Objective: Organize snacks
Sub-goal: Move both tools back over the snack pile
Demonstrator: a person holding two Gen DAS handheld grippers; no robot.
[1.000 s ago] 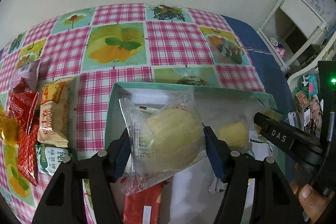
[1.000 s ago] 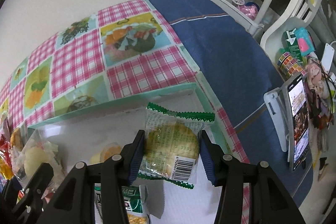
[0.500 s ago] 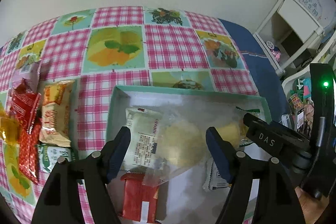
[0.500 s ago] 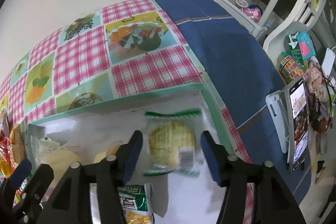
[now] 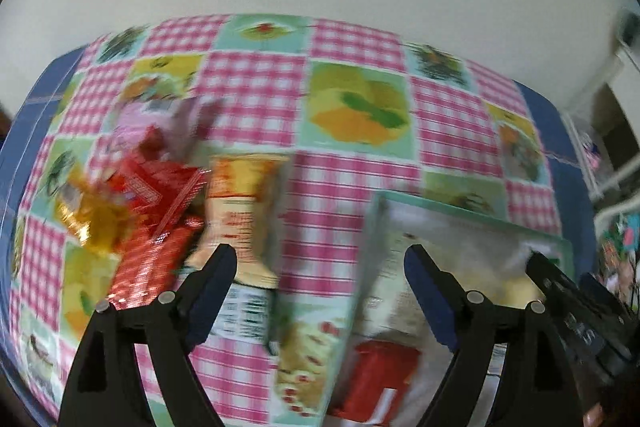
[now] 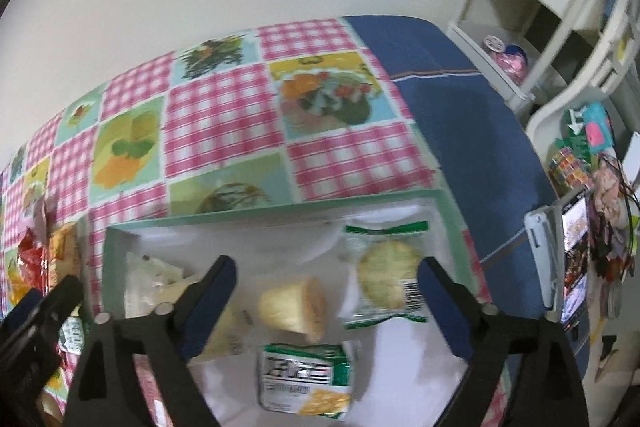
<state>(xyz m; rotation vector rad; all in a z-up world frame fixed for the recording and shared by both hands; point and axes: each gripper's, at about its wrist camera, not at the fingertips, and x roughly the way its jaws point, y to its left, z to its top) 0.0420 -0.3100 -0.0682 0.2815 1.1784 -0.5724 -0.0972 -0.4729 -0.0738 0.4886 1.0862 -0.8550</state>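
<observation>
A worktop point(image 6: 224, 115) covered in a pink checked cloth with fruit pictures fills both views. On it sits a shallow green-rimmed tray point(image 6: 280, 213), which serves as the collecting place for the snacks. Inside lie a round biscuit in a green-edged wrapper point(image 6: 384, 279) near the right wall, a small yellow cake point(image 6: 294, 303) in the middle, a green and white packet point(image 6: 304, 375) nearer the camera, and a red packet point(image 5: 380, 375) at the tray's left end. To the tray's left, still loose on the cloth, is a heap of unsorted snacks point(image 5: 160, 203): red, gold and orange wrappers, blurred.

The right gripper point(image 6: 326, 301) hangs over the tray; its fingers have just been opening, stand wide and hold nothing. The left gripper point(image 5: 320, 291) straddles the tray's left rim; its fingers have likewise just been opening, with nothing pinched between them.
</observation>
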